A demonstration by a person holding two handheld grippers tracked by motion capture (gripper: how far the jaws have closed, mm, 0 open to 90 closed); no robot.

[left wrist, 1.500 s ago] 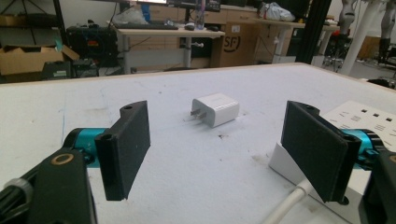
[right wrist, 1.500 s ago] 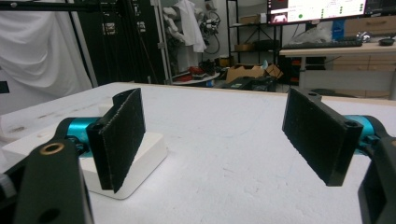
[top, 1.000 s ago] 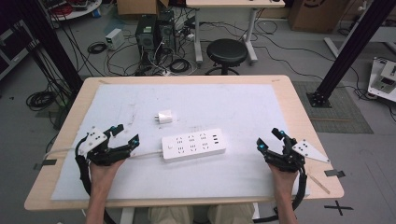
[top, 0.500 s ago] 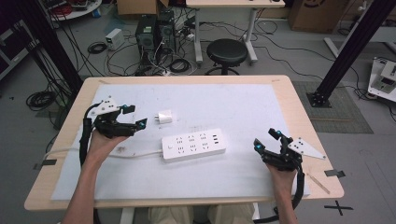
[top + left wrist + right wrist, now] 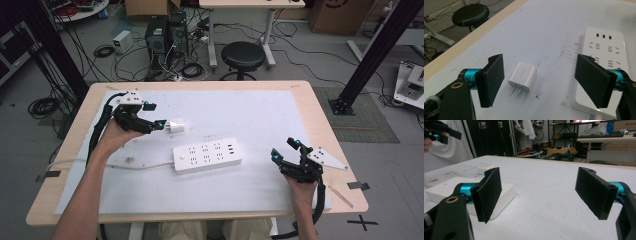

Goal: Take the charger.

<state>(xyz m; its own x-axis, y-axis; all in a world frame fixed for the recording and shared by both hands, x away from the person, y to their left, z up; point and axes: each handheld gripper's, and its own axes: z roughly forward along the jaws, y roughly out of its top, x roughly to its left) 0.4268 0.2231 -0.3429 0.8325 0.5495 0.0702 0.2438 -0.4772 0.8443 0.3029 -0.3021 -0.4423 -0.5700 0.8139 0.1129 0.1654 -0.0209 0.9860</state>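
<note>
**Left tongs lined up on the charger**

High view: the left tongs point(image 5: 161, 124) hovered spread right at the white charger point(image 5: 176, 125), which lay on the surface point(image 5: 260, 107) just above one power strip point(image 5: 207, 157); the right tongs point(image 5: 285, 151) waited spread, well apart.

Left gripper view: one charger point(image 5: 522, 74), two prongs toward the camera (good sign), sat between the jaws, untouched. Best squeeze the flat sides squarely.

Right gripper view: right tongs point(image 5: 537, 192) gaped, holding nothing.
</note>
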